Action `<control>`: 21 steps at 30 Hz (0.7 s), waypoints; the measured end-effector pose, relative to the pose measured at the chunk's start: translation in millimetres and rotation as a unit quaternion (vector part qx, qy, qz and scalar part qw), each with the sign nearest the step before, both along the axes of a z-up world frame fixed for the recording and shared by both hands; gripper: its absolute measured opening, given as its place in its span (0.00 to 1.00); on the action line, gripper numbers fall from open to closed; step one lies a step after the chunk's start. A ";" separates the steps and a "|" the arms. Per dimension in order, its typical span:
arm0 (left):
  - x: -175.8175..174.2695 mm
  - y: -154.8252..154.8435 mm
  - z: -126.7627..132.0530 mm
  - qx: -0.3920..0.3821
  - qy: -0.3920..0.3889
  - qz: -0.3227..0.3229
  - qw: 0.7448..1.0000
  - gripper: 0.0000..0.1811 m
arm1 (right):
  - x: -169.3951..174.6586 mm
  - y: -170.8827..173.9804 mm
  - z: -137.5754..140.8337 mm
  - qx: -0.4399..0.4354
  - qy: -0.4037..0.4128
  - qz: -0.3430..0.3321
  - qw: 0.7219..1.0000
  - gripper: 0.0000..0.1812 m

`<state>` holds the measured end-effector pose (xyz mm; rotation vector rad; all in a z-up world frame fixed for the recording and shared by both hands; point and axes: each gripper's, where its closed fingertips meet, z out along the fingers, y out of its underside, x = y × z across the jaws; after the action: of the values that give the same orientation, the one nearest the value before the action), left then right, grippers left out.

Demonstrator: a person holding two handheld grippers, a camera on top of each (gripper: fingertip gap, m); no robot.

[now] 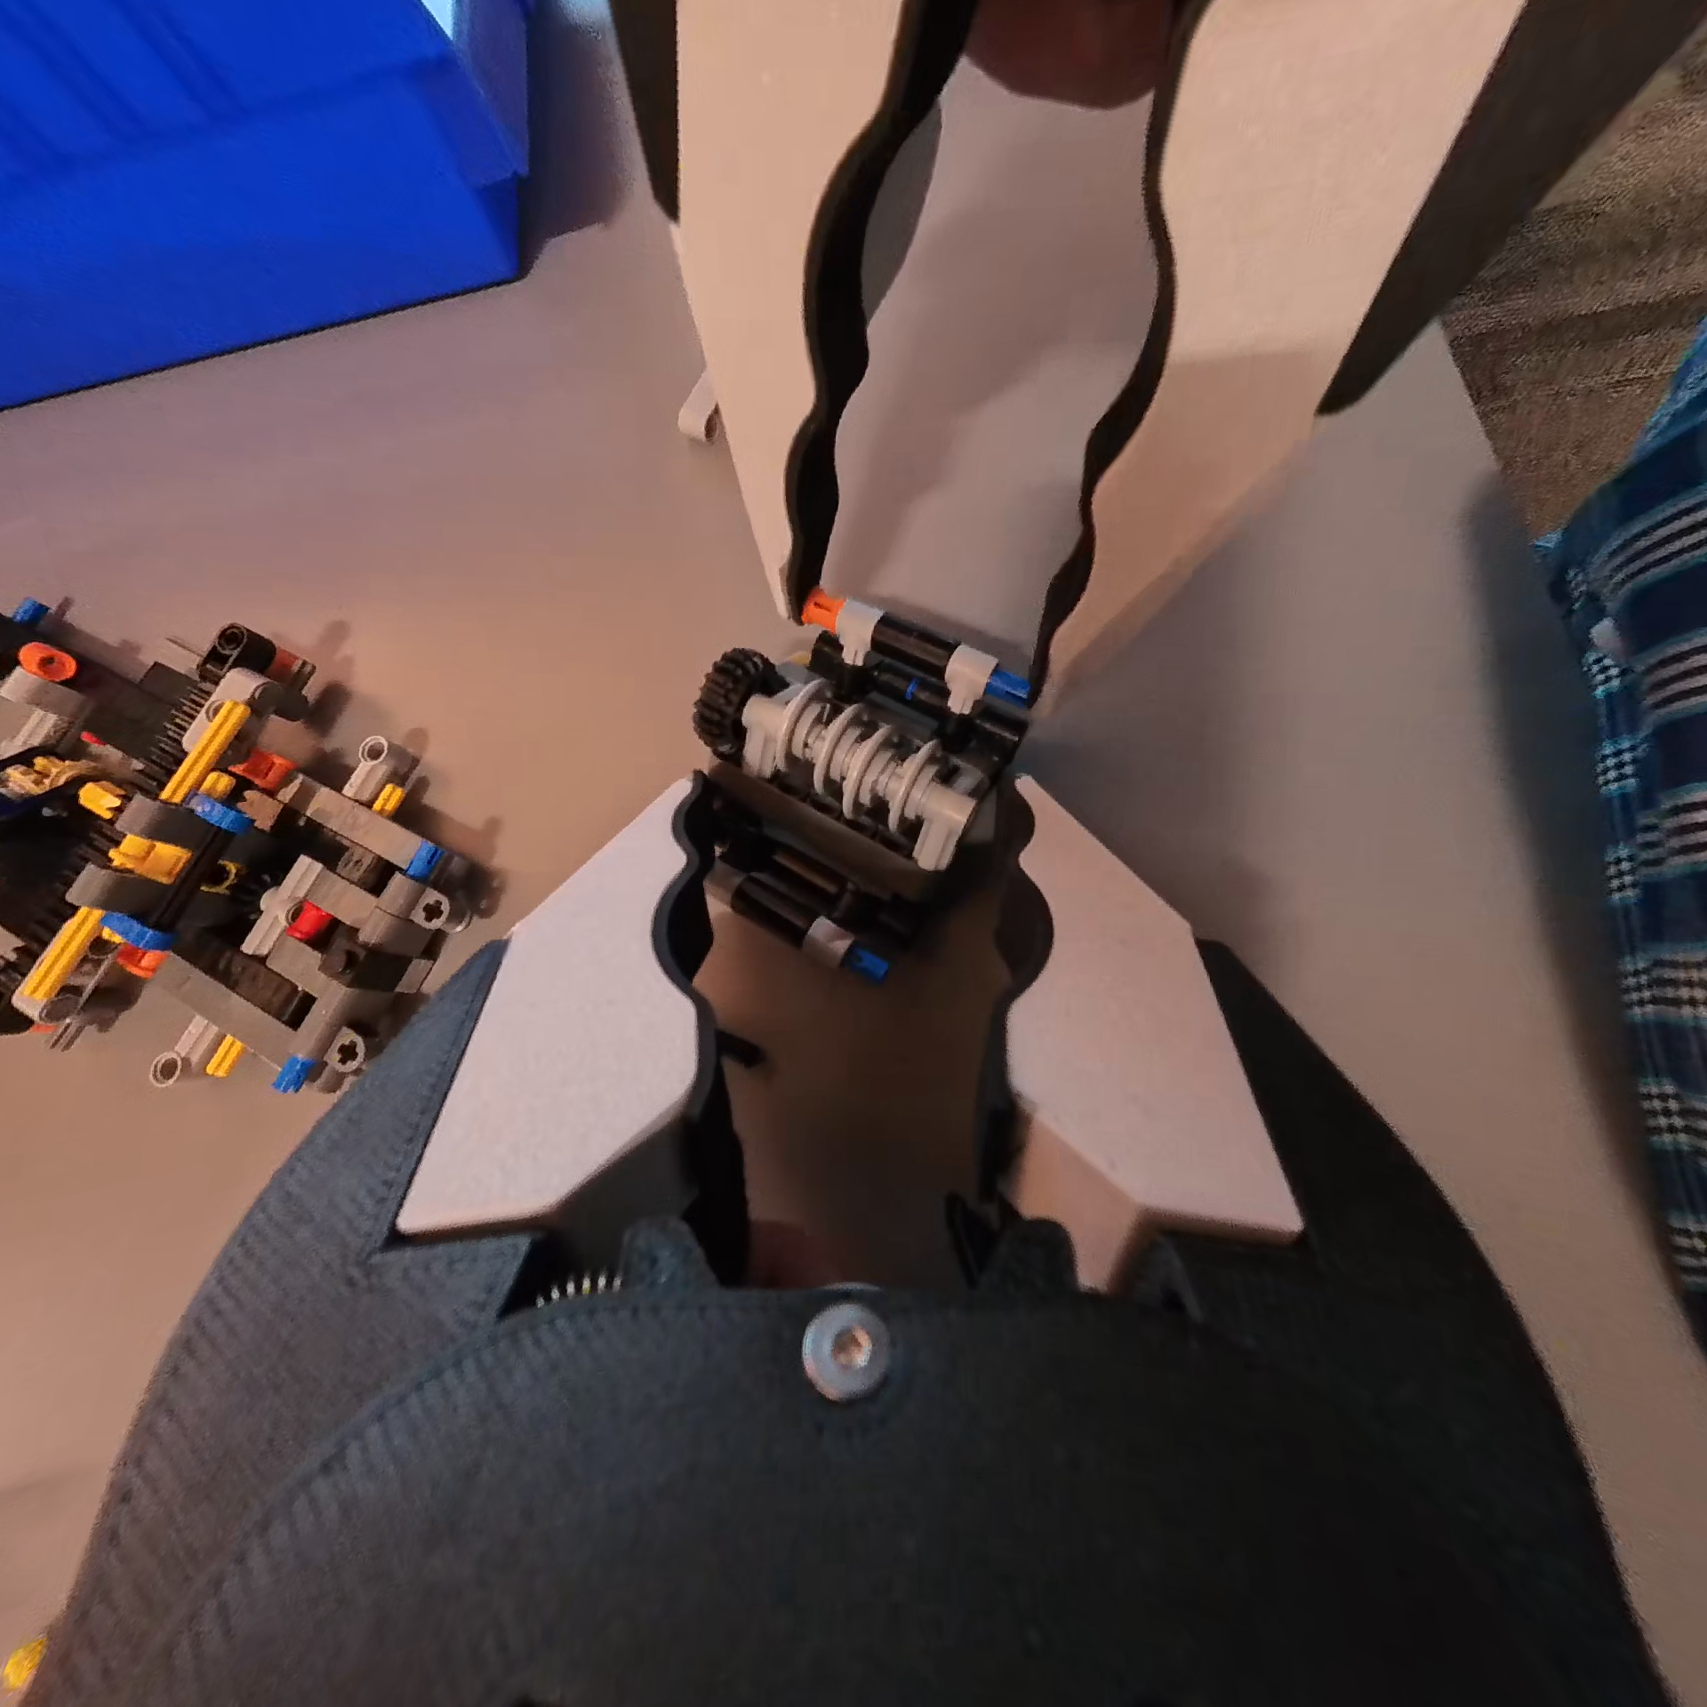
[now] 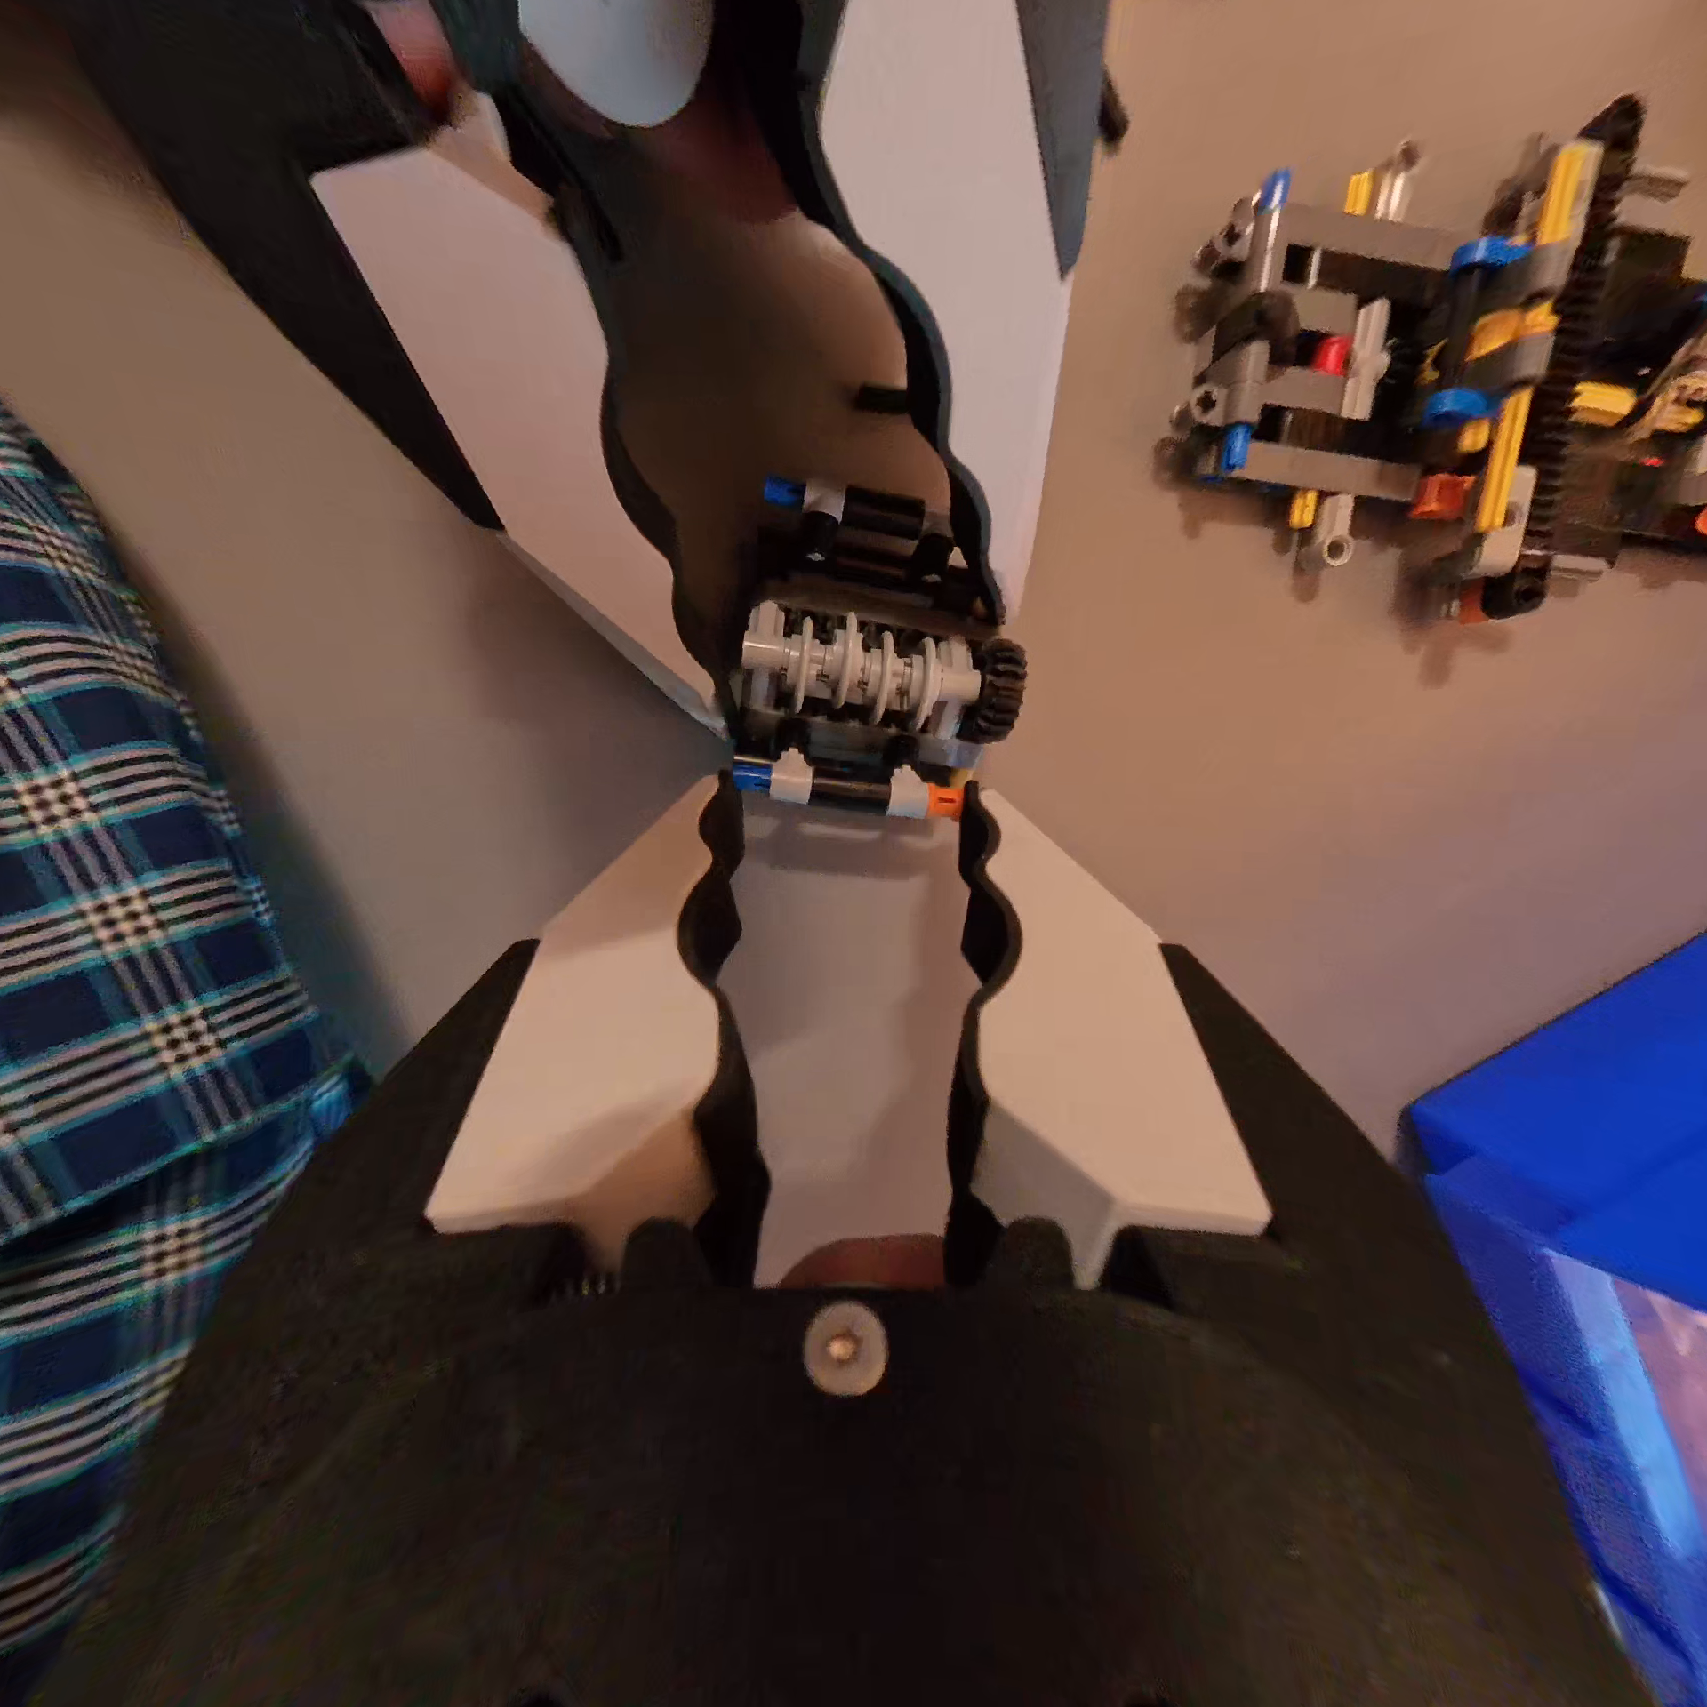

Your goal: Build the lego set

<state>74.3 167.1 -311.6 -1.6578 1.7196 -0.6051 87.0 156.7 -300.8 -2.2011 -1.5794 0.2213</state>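
Both grippers meet above the counter (image 1: 462,480) on a small lego engine block (image 1: 859,767). The left gripper (image 1: 854,804) clamps its body; the right gripper (image 2: 845,799) pinches its black axle end. A larger lego frame (image 1: 212,850) lies nearby, beside a blue bin (image 1: 231,175).

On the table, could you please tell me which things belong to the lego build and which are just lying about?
Part of the job:
- small lego block, held from both ends
- left tool
- right tool
- large lego frame, resting on the table

Lying about:
- blue box
- plaid cloth
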 end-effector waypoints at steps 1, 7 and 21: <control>-0.7 1.0 -0.1 -0.001 0.000 0.000 1.000 0.32 | -0.5 1.1 0.1 0.010 0.022 0.001 1.000 0.25; -0.3 -1.6 -0.2 0.001 -0.001 -0.010 1.000 0.31 | 2.8 -2.6 0.9 0.024 0.092 -0.020 0.995 0.25; 1.5 -5.2 0.1 0.004 -0.001 -0.017 1.000 0.30 | 17.6 -12.6 -10.9 0.053 0.135 -0.027 0.989 0.21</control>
<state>75.7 161.9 -311.6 -1.6248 1.7496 -0.6136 104.6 144.2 -311.7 -2.0329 -1.3509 0.3914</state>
